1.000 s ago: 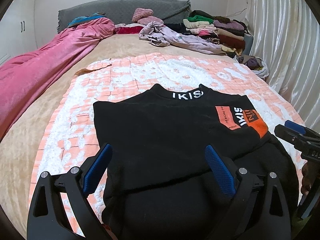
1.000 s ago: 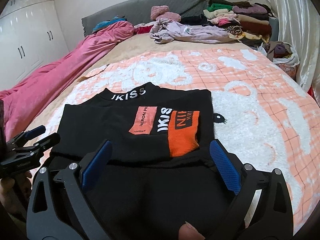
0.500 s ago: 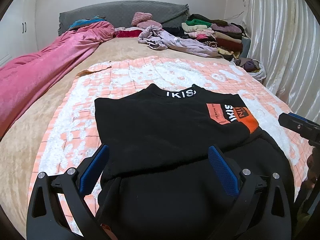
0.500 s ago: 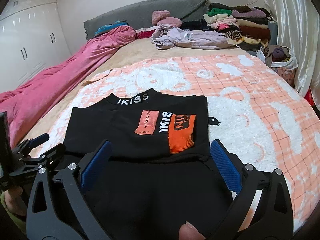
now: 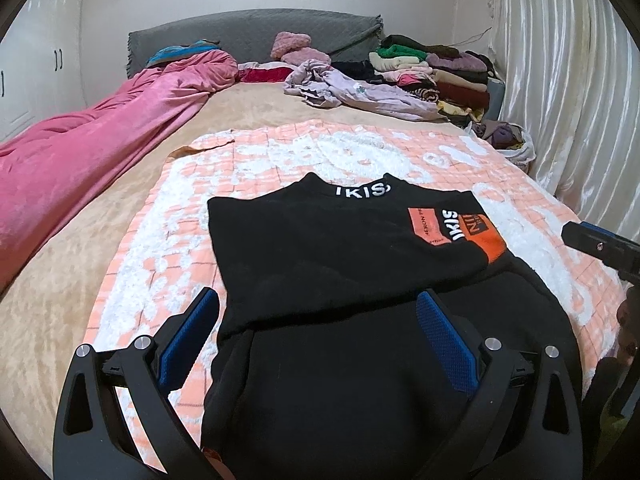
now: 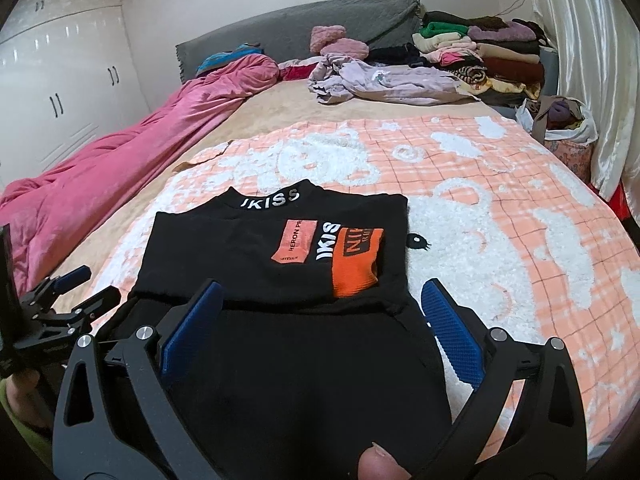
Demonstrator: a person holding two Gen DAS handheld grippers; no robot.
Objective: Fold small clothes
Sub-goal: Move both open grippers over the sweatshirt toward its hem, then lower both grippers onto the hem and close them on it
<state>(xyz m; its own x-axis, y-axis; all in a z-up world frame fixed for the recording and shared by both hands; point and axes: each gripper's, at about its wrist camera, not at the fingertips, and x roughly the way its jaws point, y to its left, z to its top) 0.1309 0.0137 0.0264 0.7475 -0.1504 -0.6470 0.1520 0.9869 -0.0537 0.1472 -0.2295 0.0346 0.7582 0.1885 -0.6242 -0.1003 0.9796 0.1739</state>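
A black top (image 5: pixel 340 256) with white collar lettering and an orange patch lies flat on the orange and white blanket (image 5: pixel 160 264); its sides are folded in and its lower part reaches toward me. It also shows in the right wrist view (image 6: pixel 280 264). My left gripper (image 5: pixel 318 330) is open and empty, hovering over the garment's near left part. My right gripper (image 6: pixel 320 322) is open and empty over the near right part. The right gripper also shows at the edge of the left wrist view (image 5: pixel 600 246), and the left gripper at the left of the right wrist view (image 6: pixel 76 292).
A pink duvet (image 5: pixel 100 148) runs along the bed's left side. A lilac garment (image 5: pixel 360 92) and a stack of folded clothes (image 5: pixel 432 72) lie by the grey headboard (image 5: pixel 248 36). A bag of clothes (image 6: pixel 560 120) stands at the right by the curtain.
Both grippers have drawn back and up from the top, so it sits farther away in both views. Both stay open. The top has not moved.
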